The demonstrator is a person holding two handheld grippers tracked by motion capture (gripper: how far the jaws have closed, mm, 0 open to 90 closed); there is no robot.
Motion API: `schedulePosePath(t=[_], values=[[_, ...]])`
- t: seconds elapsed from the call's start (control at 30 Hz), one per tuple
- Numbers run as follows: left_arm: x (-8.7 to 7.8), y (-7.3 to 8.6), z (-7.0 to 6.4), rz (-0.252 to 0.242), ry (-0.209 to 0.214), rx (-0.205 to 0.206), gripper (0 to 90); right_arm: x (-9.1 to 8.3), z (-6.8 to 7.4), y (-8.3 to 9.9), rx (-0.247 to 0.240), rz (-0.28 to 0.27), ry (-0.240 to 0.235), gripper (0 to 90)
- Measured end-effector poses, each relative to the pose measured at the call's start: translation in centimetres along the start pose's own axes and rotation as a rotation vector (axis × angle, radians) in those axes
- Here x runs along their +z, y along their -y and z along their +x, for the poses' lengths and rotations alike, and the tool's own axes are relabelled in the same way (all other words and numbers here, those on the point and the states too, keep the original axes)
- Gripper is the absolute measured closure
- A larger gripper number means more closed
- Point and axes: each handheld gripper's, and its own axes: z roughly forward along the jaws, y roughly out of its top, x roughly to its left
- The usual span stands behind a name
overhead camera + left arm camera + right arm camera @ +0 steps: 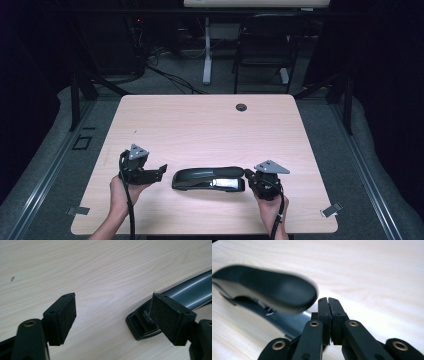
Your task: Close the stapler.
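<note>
closed right claw point(328, 301) beside stapler point(269, 291), branded end point(147, 316).

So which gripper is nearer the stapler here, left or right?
Right. The right gripper, jaws shut, sits right at the stapler's right end, touching or nearly so. The left gripper, jaws open, is off its left end with a small gap of table between.

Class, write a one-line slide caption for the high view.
Two hand-held claws flank a black stapler on a pale wooden table: left claw open, right claw shut at the stapler's end.
</note>
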Motion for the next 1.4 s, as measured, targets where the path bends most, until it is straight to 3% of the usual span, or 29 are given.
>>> schedulePosePath(t=[0.1,0.33,0.53,1.3,1.4], values=[[0.0,0.0,0.1,0.003,0.003,0.0,16.7,-1.0,0.3,-1.4,-0.036,-0.031,0.007,89.3],[-0.1,0.1,0.3,0.006,0.006,-0.005,16.3,-1.1,1.7,-2.4,-0.081,-0.015,-0.064,89.3],[0.0,0.1,0.4,0.007,0.009,-0.004,16.3,-1.0,1.8,-2.3,-0.082,-0.016,-0.076,90.0],[0.1,0.1,0.3,0.011,0.011,-0.001,16.0,0.3,1.2,-1.0,-0.059,0.065,-0.071,90.0],[0.0,0.1,0.3,0.011,0.012,0.0,16.0,0.3,1.1,-0.8,-0.044,0.053,-0.077,90.0]])
